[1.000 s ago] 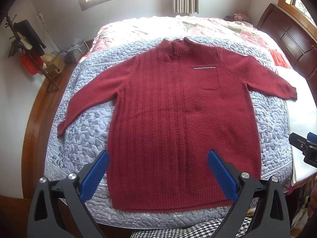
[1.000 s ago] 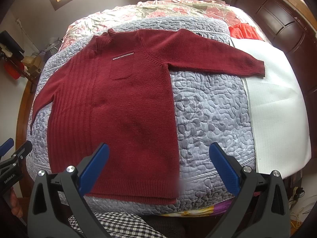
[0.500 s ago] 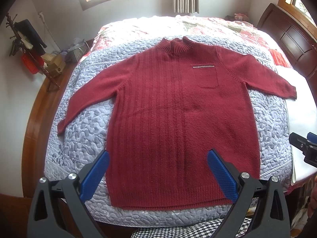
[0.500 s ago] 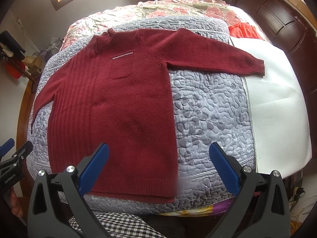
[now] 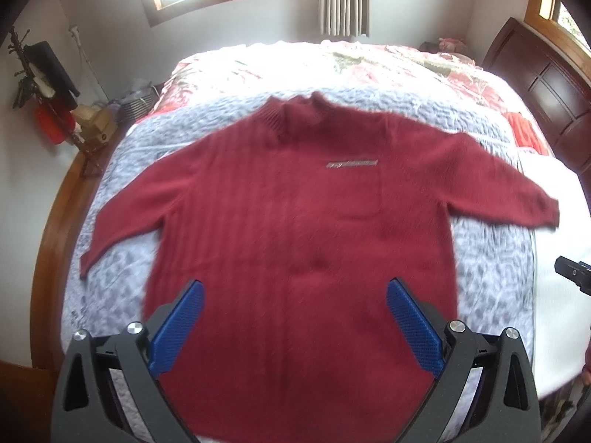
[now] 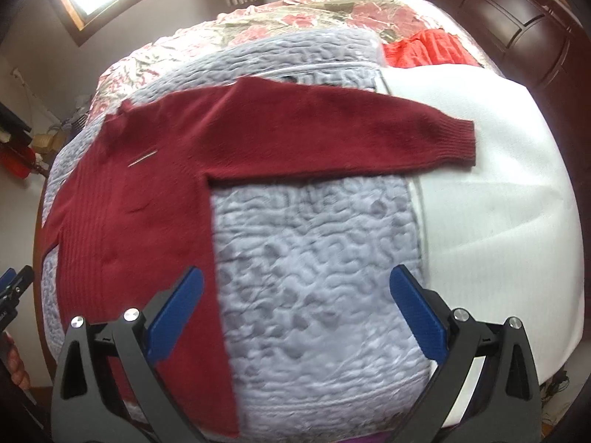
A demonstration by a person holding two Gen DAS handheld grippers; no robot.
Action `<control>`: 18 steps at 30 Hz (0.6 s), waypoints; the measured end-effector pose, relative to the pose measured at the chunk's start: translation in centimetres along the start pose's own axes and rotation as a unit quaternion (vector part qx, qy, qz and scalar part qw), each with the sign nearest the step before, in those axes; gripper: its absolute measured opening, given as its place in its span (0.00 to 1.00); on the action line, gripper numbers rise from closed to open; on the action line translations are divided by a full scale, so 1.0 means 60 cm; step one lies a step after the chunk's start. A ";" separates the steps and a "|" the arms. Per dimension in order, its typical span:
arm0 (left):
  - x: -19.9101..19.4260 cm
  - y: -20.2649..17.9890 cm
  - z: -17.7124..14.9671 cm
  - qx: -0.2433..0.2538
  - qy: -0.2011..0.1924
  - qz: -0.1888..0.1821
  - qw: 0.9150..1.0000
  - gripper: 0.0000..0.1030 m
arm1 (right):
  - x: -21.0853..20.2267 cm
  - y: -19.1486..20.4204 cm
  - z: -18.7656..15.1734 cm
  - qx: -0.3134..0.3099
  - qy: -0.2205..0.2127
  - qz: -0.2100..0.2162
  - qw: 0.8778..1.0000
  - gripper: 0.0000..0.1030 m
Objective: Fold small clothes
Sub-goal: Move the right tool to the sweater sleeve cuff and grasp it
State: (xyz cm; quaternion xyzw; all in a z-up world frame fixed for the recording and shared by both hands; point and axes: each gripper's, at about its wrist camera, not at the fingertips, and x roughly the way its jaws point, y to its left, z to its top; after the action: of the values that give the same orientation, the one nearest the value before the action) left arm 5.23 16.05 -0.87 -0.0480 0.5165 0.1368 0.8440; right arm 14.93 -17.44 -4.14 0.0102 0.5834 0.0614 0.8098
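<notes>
Now: bedroom, folding about to start, nothing folded yet.
Sweater: dark red sweater [image 5: 295,229] lies flat, face up, on the grey quilt [image 6: 314,258], collar toward the far side of the bed, hem at the near edge.
Left gripper: left gripper [image 5: 295,328] spread wide over the lower body of the sweater, empty; whether it touches the knit, can't tell.
Right gripper: right gripper [image 6: 295,313] also wide open, empty, over bare quilt just beside the sweater's side seam.
Sleeve: right sleeve [image 6: 351,136] runs out straight, cuff resting on the white sheet [image 6: 498,184].
Step, likely: take the cuff or sleeve first, fold it in across the chest. Pinch one layer of knit only, not the quilt; lift low, keep the fold straight.
Edges: hem sits close to the near bed edge, so pull inward, not toward the drop.
Room: quilt beside the seam is free; orange cloth [image 6: 424,50] sits well apart near the far corner.
</notes>
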 end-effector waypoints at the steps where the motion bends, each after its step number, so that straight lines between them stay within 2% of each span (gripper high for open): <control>1: 0.015 -0.019 0.017 -0.005 -0.006 -0.007 1.000 0.96 | 0.015 -0.030 0.020 0.007 0.002 -0.002 1.000 0.97; 4: 0.051 -0.070 0.058 -0.017 -0.019 -0.014 1.000 0.96 | 0.062 -0.123 0.080 0.024 0.009 -0.014 1.000 0.97; 9: 0.128 -0.176 0.125 -0.038 -0.024 -0.033 0.998 0.96 | 0.137 -0.234 0.153 0.029 0.024 -0.018 0.999 0.97; 13: 0.179 -0.247 0.157 -0.038 -0.010 -0.038 0.999 0.96 | 0.187 -0.301 0.192 0.037 0.040 -0.019 0.998 0.97; 18: 0.206 -0.325 0.175 -0.001 -0.007 -0.041 0.999 0.96 | 0.220 -0.342 0.206 0.028 0.059 -0.008 0.998 0.97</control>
State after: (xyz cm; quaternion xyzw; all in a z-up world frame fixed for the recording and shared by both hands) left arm 25.01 1.95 -8.17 -0.0689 0.5078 0.1032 0.8525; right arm 32.56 -35.67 -14.44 0.0243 0.6317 0.0391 0.7738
